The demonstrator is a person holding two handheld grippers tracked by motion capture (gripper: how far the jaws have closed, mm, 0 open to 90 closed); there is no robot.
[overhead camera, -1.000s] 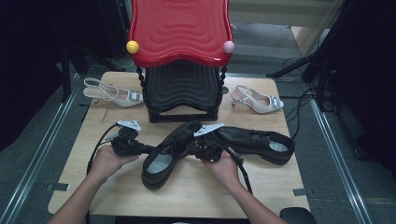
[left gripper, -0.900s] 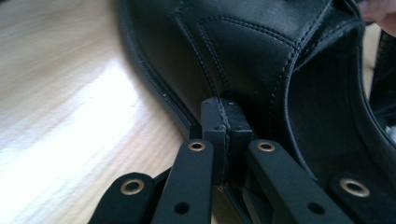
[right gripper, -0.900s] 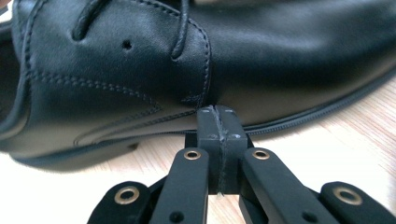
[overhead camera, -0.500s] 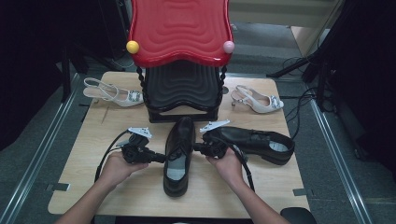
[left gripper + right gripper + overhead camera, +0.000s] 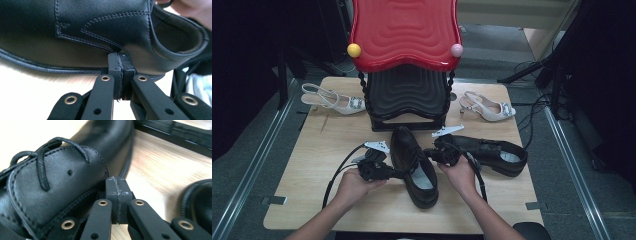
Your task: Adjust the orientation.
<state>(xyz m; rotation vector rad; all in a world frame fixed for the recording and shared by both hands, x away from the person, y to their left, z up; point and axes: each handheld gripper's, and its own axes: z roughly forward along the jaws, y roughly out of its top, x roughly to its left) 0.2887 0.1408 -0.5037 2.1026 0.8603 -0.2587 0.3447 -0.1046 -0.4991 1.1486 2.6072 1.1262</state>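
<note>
A black leather lace-up shoe (image 5: 414, 165) lies mid-table, toe toward the rack and heel toward the person. My left gripper (image 5: 398, 174) is at its left side. In the left gripper view the gripper (image 5: 120, 62) is shut, its tips pressed against the shoe's (image 5: 95, 27) side seam just above the sole. My right gripper (image 5: 427, 152) meets the shoe from the right. In the right gripper view the gripper (image 5: 116, 186) is shut, its tips against the shoe's (image 5: 57, 182) upper below the laces. Nothing sits between either pair of jaws.
A second black shoe (image 5: 492, 154) lies to the right, its sole edge (image 5: 200, 200) close to my right gripper. A red and black shoe rack (image 5: 406, 60) stands at the back. White slingback heels (image 5: 334, 100) (image 5: 489, 107) flank it. The wooden table (image 5: 327, 145) has free room on the left.
The black shoe has swung from a diagonal lie to pointing at the rack. Both grippers stayed shut against its sides and moved with it.
</note>
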